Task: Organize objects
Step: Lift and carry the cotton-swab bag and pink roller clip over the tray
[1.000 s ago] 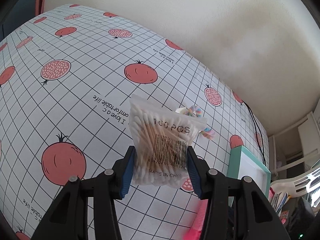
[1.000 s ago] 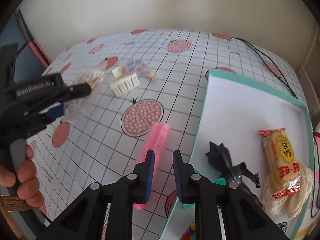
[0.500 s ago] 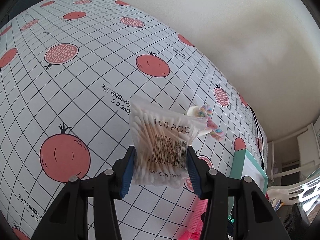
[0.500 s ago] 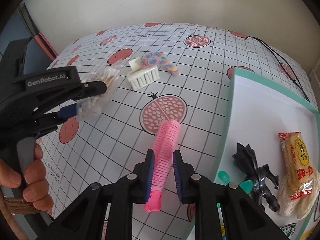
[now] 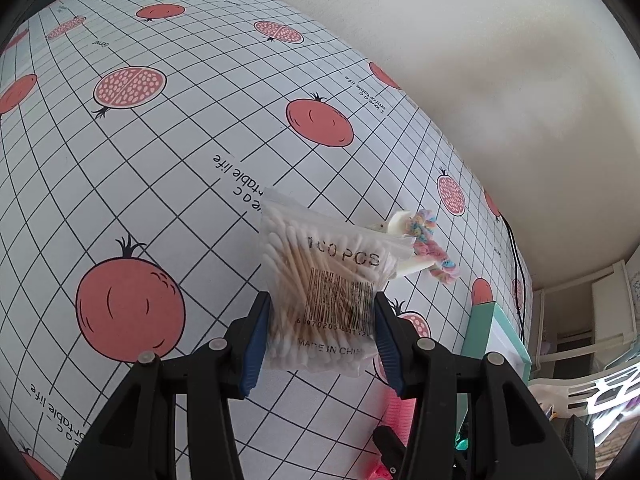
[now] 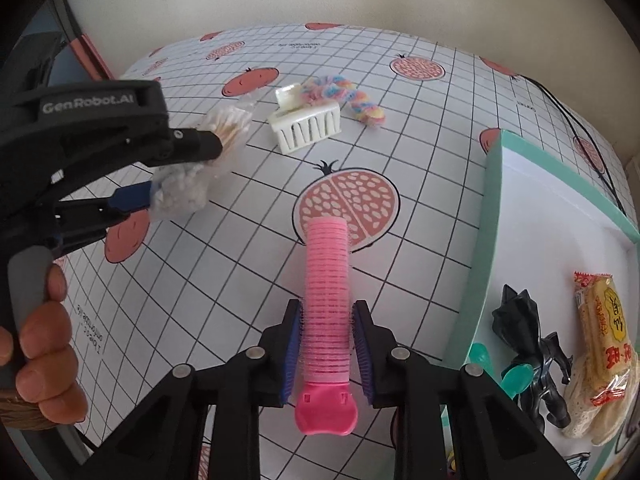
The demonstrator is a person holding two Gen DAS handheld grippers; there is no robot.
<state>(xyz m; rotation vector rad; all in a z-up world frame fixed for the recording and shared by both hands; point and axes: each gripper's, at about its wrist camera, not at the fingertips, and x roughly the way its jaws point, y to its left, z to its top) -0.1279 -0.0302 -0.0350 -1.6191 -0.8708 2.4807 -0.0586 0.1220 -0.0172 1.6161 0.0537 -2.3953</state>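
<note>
At the far left of the right wrist view, a hand (image 6: pixel 40 344) grips the handle of the left gripper (image 5: pixel 320 340). Its blue pads (image 5: pixel 256 344) are pressed against both sides of a clear bag of cotton swabs (image 5: pixel 328 296), holding it above the tablecloth (image 5: pixel 160 184), which is white with a black grid and red pomegranates. Beyond the bag, a white hair claw (image 6: pixel 306 124) lies on the cloth, touching a pastel rainbow scrunchie (image 6: pixel 348 98) behind it. Nearer the middle, the right gripper (image 6: pixel 326 354) is closed on a pink hair roller (image 6: pixel 326 308), its pads on the lower part of the roller, whose far end points toward a large cut-pomegranate print. To the right sits a box (image 6: pixel 486 240) with teal walls and a white floor. Inside it are a black animal figure (image 6: pixel 532 352) and, further right, a yellow and red snack packet (image 6: pixel 604 344).
</note>
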